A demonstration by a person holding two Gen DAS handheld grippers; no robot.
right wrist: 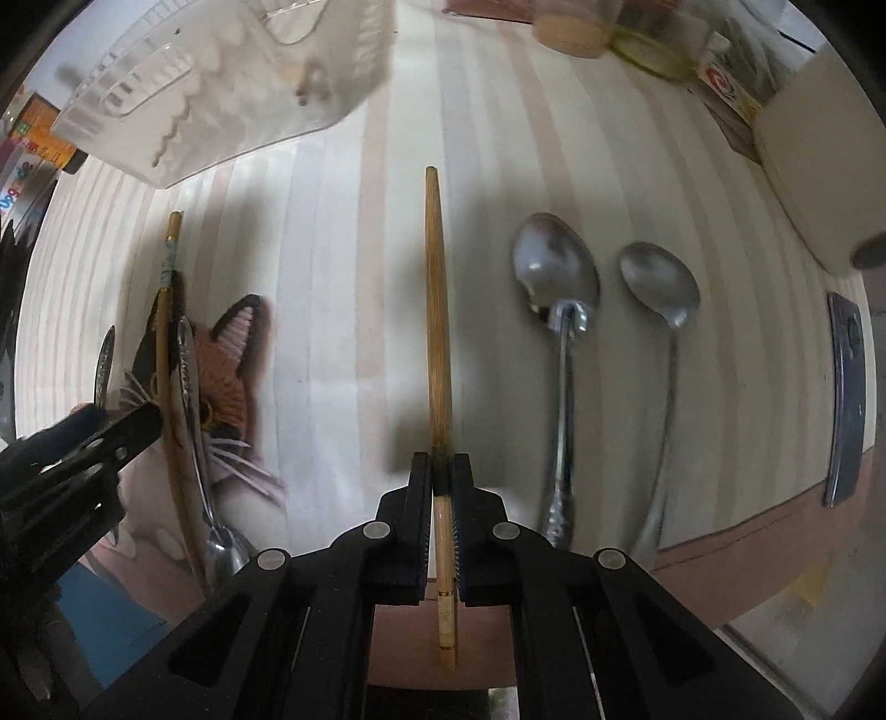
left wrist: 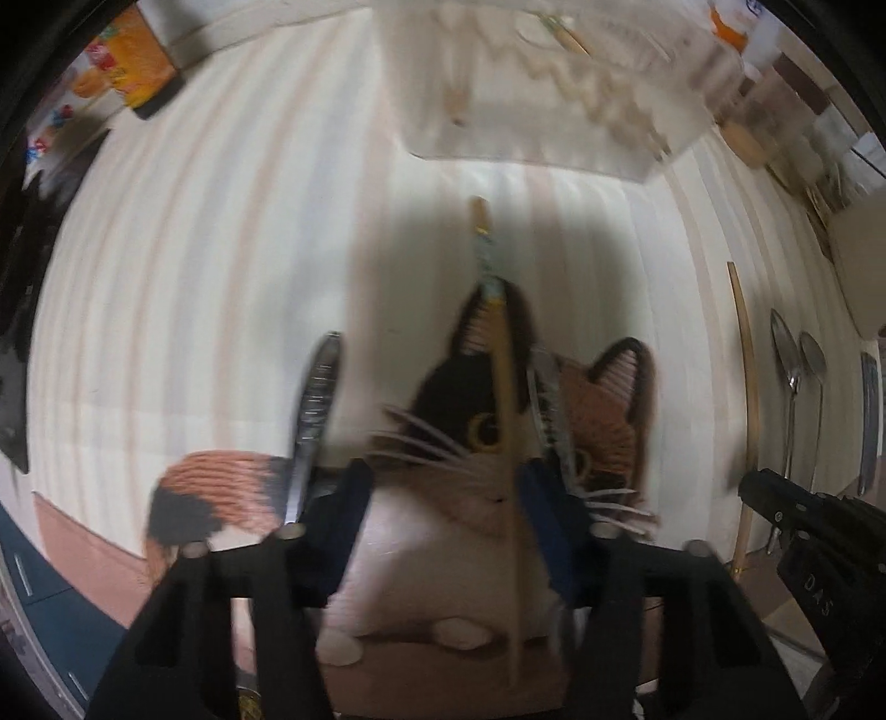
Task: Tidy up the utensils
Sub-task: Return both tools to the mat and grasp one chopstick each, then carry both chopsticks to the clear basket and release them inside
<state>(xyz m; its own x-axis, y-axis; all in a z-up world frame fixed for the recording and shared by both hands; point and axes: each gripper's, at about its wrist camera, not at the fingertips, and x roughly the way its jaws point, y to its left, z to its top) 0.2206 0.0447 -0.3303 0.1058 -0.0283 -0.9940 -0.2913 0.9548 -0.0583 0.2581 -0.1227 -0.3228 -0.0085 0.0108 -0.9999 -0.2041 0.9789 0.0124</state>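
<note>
My right gripper (right wrist: 441,476) is shut on a wooden chopstick (right wrist: 436,310) that points away over the striped table. Two metal spoons (right wrist: 556,277) (right wrist: 662,288) lie just right of it. My left gripper (left wrist: 443,487) is open over a cat-face mat (left wrist: 482,437); a second chopstick (left wrist: 506,399) lies between its fingers, with metal utensil handles (left wrist: 315,410) (left wrist: 548,410) beside it. The left gripper (right wrist: 127,426) also shows in the right wrist view, next to that chopstick (right wrist: 166,354). A clear plastic utensil tray (right wrist: 221,88) stands at the back; it also shows in the left wrist view (left wrist: 554,94).
An orange box (left wrist: 133,61) stands at the far left. Jars and packets (right wrist: 637,33) line the back right, with a white container (right wrist: 819,166) and a dark flat device (right wrist: 844,387) at the right table edge. The table's front edge (right wrist: 720,543) is close.
</note>
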